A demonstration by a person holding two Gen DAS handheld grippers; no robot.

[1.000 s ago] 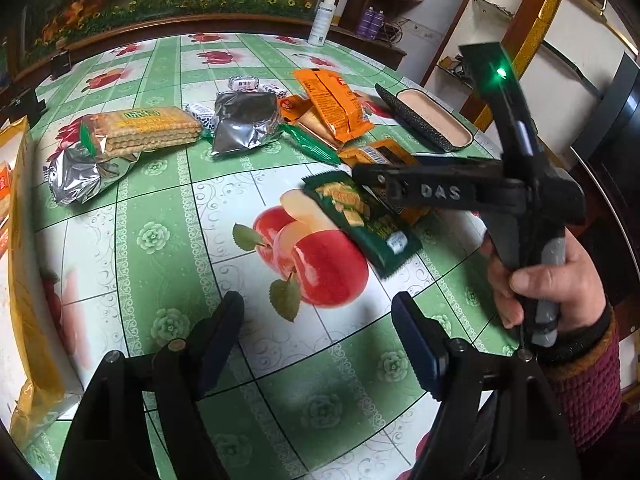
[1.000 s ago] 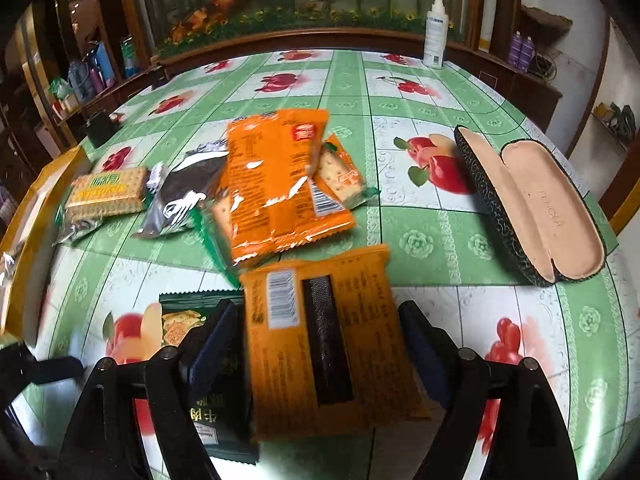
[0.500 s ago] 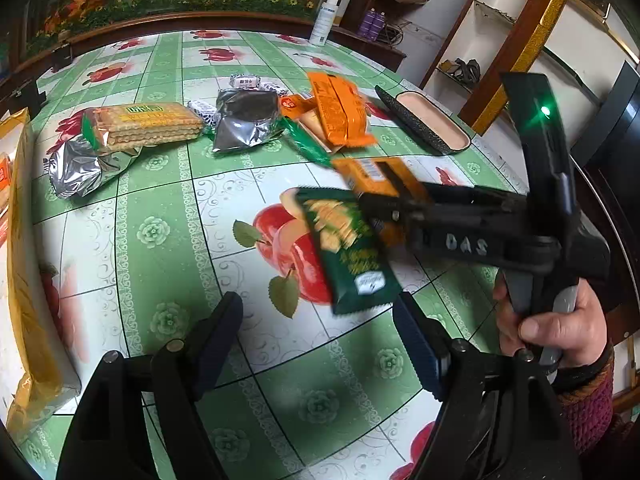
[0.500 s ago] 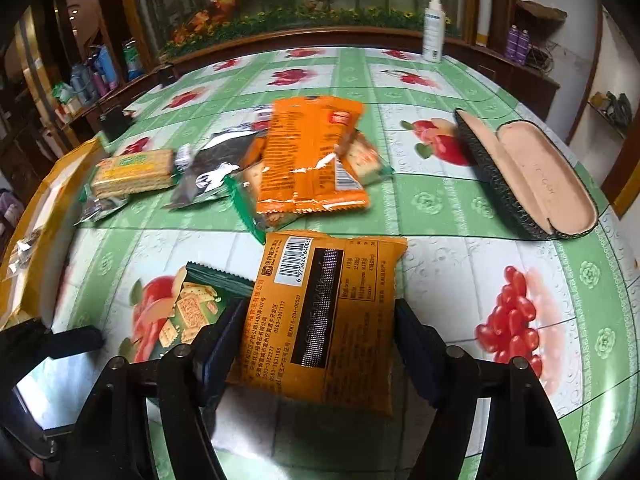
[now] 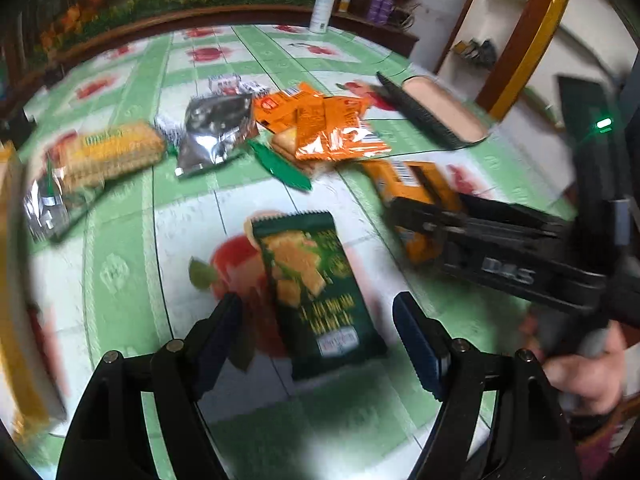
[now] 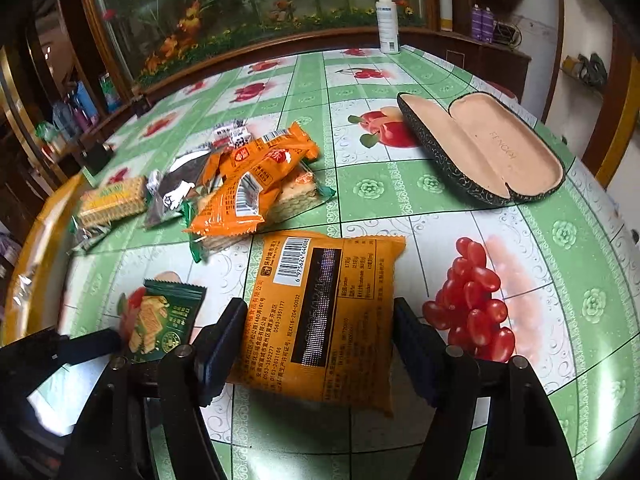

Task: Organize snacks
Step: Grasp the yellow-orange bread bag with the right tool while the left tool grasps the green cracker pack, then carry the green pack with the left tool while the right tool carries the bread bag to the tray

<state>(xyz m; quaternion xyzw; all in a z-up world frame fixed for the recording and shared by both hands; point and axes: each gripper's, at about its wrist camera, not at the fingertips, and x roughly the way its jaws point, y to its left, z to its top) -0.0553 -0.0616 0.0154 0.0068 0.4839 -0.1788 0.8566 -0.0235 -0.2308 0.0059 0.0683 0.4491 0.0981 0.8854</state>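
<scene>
A dark green cracker packet (image 5: 316, 292) lies flat on the tablecloth between the fingers of my open left gripper (image 5: 318, 334); it also shows in the right wrist view (image 6: 160, 320). An orange packet with a barcode (image 6: 324, 312) lies between the fingers of my open right gripper (image 6: 318, 340), which touch its sides; in the left wrist view that gripper (image 5: 424, 224) sits over the orange packet (image 5: 412, 184). A pile of snacks lies beyond: orange packets (image 6: 248, 184), a silver packet (image 5: 216, 132), a yellow biscuit pack (image 5: 112, 152).
An open glasses case (image 6: 492, 148) lies at the right of the table. A yellow bag (image 6: 36, 240) stands along the left edge. A white spray bottle (image 6: 388, 24) stands at the far edge. The table's round rim (image 6: 616, 216) is close on the right.
The right gripper dragged the orange and green packets toward me, away from the pile. The left gripper moved forward, so the green packet now lies between its fingers.
</scene>
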